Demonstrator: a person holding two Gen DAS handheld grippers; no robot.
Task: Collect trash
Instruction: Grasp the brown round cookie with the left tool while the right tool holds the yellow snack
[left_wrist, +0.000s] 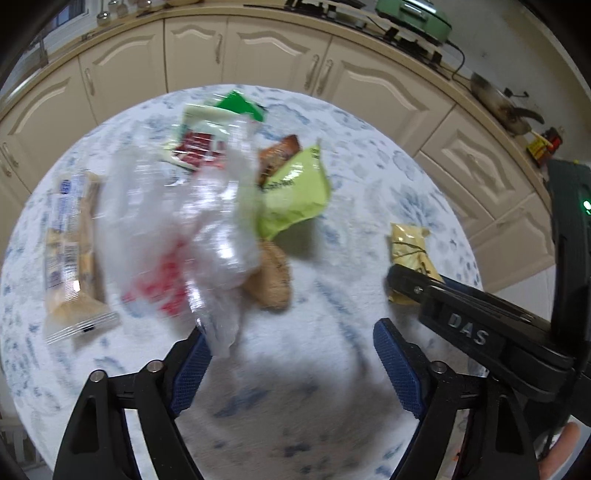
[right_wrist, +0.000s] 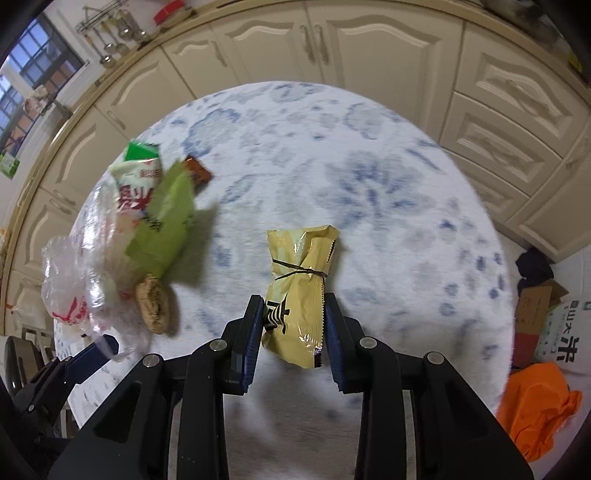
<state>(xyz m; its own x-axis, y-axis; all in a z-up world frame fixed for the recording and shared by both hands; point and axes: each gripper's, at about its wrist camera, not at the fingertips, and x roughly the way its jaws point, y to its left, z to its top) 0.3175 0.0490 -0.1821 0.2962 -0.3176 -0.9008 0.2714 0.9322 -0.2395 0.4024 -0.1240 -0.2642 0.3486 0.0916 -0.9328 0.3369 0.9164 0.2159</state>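
Observation:
A round table (right_wrist: 332, 166) under a white, blue-patterned cloth holds the trash. My right gripper (right_wrist: 292, 306) is shut on a yellow packet (right_wrist: 299, 288) tied with a thin band; both pads press its sides. In the left wrist view that packet (left_wrist: 408, 243) lies at the right. My left gripper (left_wrist: 291, 336) stands open. A blurred clear plastic bag (left_wrist: 192, 229) with red print rests against only its left finger. Around the bag lie a light green packet (left_wrist: 295, 192), a brown biscuit-like lump (left_wrist: 271, 284), a red and white packet (left_wrist: 201, 146) and a brown wrapper (left_wrist: 280, 151).
A clear-wrapped biscuit pack (left_wrist: 70, 251) lies at the table's left edge. Cream cabinets (right_wrist: 388, 48) curve behind the table, with a pan (left_wrist: 498, 103) and a green appliance (left_wrist: 417, 18) on the counter. An orange bag (right_wrist: 539, 406) and a cardboard box (right_wrist: 535, 314) sit on the floor at right.

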